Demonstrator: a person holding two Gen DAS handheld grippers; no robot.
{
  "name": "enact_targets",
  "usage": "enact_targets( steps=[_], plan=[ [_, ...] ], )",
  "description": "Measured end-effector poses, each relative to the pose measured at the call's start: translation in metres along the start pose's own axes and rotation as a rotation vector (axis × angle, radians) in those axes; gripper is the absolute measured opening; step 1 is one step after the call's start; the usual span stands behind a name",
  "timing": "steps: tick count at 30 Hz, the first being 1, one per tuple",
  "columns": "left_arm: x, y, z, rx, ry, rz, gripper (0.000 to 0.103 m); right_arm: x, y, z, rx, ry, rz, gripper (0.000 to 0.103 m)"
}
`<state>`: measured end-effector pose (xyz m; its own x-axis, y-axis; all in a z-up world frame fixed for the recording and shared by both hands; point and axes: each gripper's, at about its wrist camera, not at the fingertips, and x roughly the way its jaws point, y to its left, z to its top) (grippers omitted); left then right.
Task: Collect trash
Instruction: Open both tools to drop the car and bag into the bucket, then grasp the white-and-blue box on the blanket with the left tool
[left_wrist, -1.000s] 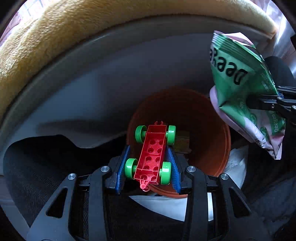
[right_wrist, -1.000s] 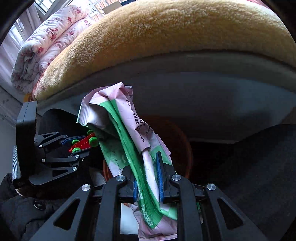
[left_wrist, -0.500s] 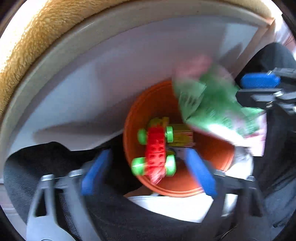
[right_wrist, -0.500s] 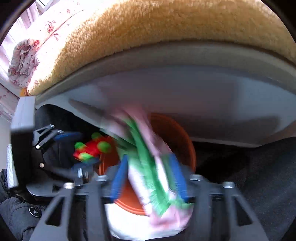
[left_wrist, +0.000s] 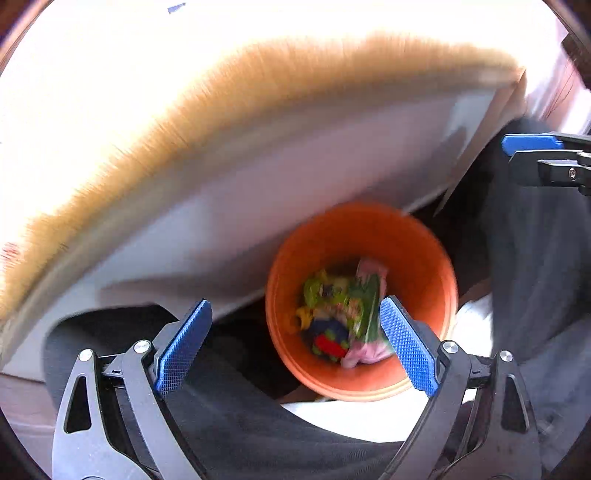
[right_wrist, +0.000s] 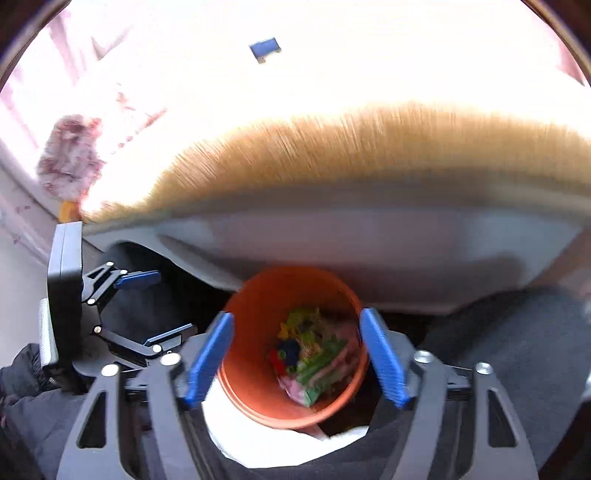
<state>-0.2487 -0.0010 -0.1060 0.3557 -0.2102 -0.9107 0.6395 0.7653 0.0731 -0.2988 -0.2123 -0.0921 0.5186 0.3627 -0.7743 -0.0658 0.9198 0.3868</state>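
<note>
**Trash and toy down inside the orange bin**

Orange bin (left_wrist: 417, 240) standing on the floor, close against the pale grey side of a bed (left_wrist: 258, 192). Above the bin, over the bed's edge, a tan fleece blanket (left_wrist: 229, 96), streaked by motion blur. Farther along the bed, up and left of the bin in the right wrist view, a rolled floral quilt (right_wrist: 70, 162).

Inside the bin, at the bottom: a green-and-pink wrapper (left_wrist: 365, 306) leaning toward the right wall, a red toy block (left_wrist: 327, 343) with green wheels beside it on the left, plus yellow-green scraps, too blurred to name. White cloth (right_wrist: 258, 435) bunched against the bin's near side, dark fabric around it.

Left claw (left_wrist: 295, 350) above the bin's near rim, jaws spread wide, nothing between the blue pads (left_wrist: 183, 350). Right claw (right_wrist: 299, 358) likewise over the bin, jaws opening, nothing between them either; bin mouth framed in the gap. In the right wrist view, left claw (right_wrist: 153, 306) seen left of the bin, gaping too.
</note>
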Motion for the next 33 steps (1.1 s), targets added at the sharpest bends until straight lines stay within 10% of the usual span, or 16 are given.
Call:
enact_targets(
  steps=[10,21,33],
  plan=[
    [-0.076,0.070,0.079,-0.085,-0.274,0.129,0.093,-0.058,0.015,0.075,-0.085,-0.286,0.039,0.099],
    [-0.033,0.144,0.232,-0.368,-0.301,0.153,0.093,-0.030,0.033,0.118,-0.112,-0.280,0.100,0.099],
    [0.047,0.186,0.306,-0.581,-0.220,0.206,0.093,-0.019,0.012,0.132,-0.115,-0.277,0.081,0.099]
  ],
)
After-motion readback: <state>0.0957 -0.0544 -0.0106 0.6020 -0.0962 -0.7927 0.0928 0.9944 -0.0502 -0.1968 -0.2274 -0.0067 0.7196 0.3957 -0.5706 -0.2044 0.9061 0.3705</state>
